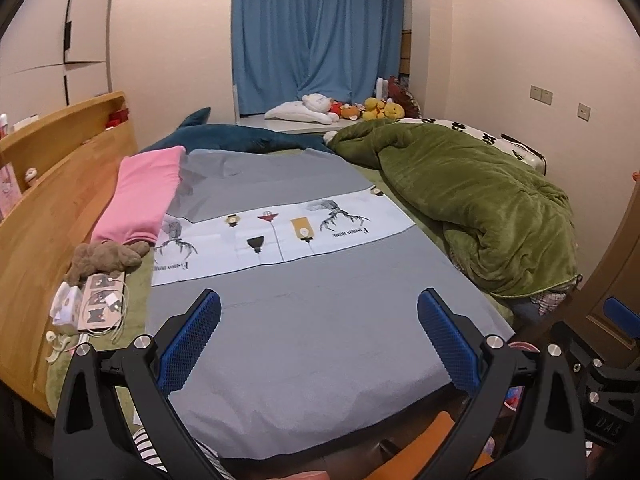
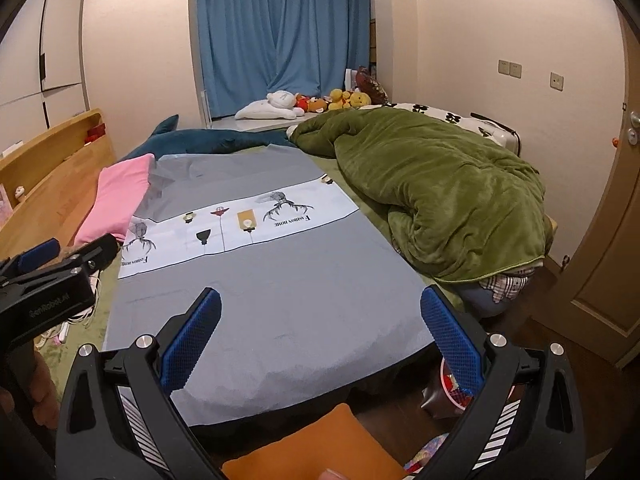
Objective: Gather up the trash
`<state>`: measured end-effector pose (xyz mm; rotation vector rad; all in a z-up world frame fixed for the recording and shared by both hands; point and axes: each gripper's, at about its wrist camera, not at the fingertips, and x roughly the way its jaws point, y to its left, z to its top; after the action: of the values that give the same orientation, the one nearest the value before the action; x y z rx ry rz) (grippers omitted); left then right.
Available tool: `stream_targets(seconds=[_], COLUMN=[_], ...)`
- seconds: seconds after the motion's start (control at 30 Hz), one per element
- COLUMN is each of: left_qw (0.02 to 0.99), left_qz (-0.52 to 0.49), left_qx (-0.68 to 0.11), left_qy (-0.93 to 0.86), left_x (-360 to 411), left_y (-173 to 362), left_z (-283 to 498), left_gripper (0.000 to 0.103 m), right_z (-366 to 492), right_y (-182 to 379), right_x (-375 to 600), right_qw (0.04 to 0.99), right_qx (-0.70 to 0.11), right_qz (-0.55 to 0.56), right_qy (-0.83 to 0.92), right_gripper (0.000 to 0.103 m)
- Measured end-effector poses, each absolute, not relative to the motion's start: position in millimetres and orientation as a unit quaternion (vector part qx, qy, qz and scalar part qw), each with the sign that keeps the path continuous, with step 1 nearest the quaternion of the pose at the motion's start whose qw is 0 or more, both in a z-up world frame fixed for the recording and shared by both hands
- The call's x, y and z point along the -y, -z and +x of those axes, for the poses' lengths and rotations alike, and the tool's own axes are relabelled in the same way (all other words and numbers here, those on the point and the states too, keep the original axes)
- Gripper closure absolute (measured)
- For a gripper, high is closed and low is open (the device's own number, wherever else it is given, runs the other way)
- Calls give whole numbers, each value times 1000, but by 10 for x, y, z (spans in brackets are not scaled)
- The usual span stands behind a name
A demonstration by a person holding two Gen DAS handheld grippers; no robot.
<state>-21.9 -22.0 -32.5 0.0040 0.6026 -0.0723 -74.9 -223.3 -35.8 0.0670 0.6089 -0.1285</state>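
Observation:
My left gripper (image 1: pixel 320 304) is open and empty, held above the near end of a bed covered by a grey sheet (image 1: pixel 304 352). My right gripper (image 2: pixel 320 304) is open and empty over the same sheet (image 2: pixel 280 320), a little to the right. The left gripper also shows at the left edge of the right wrist view (image 2: pixel 52 264). Small white items, a card and cables (image 1: pixel 92 304) lie at the bed's left edge by the headboard. A round bin (image 2: pixel 454 394) with colourful scraps stands on the floor below the bed's near right corner, half hidden by my right finger.
A pink pillow (image 1: pixel 140 196), a brown plush toy (image 1: pixel 104 260) and a wooden headboard (image 1: pixel 48 216) are on the left. A green quilt (image 1: pixel 480 208) is piled on the right. A blue plush shark (image 1: pixel 240 140) and plush toys (image 1: pixel 352 110) lie beyond. An orange cushion (image 2: pixel 316 448) is below.

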Motion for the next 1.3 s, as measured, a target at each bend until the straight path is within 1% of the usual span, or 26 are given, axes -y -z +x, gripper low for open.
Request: stream_targets(seconds=[0.27, 0.6, 0.83, 1.0, 1.3], left_qw=[953, 958, 957, 961, 960], left_qz=[2, 19, 21, 21, 23], left_qx=[-301, -285, -288, -276, -277], left_qy=[37, 24, 28, 22, 28], left_x=[255, 297, 317, 331, 375], left_y=[182, 9, 9, 18, 28], left_z=[-349, -470, -448, -465, -477], left_gripper=[7, 7, 7, 7, 7], right_z=[-869, -934, -951, -997, -982], right_y=[231, 143, 124, 90, 162], right_x=[2267, 2314, 2305, 2264, 2290], right_qw=[952, 957, 959, 966, 962], right_qx=[-297, -283, -277, -251, -264], right_qz=[36, 45, 40, 33, 40], right_qy=[57, 53, 54, 59, 61], right_gripper=[5, 5, 5, 5, 5])
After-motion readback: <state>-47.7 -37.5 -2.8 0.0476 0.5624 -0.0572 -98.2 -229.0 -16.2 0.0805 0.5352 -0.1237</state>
